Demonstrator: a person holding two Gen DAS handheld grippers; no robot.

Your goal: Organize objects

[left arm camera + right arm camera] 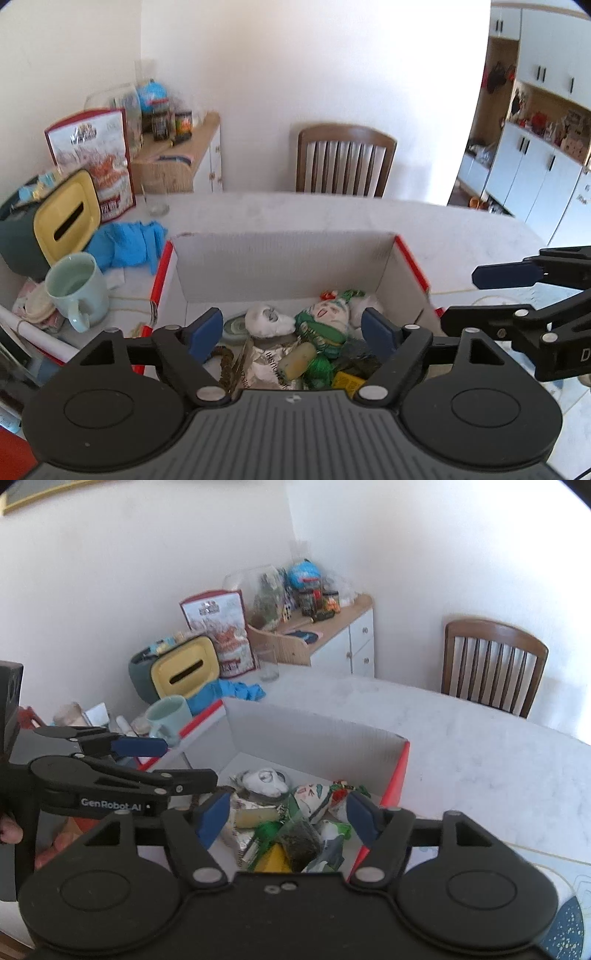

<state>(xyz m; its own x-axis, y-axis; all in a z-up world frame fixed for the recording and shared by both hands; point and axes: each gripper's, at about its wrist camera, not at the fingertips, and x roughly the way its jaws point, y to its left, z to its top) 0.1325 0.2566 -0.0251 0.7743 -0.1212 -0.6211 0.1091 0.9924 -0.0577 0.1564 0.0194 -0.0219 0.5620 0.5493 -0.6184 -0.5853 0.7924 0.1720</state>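
Corrugated cardboard box point(284, 258), red-edged, sits on pale marbled table point(461, 236); inside, a jumble: green-white cloth doll point(325, 325), crinkled foil wrapper point(269, 363), yellow block point(275, 862). Left gripper point(293, 334) and right gripper point(284, 818) hover over box, blue pads spread wide, nothing held. Glazed mint mug point(75, 290) just left.

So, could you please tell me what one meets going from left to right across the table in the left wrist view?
Yellow-lidded box → pale green mug → blue gloves → cardboard box of odds and ends → right gripper, open, at the far right.
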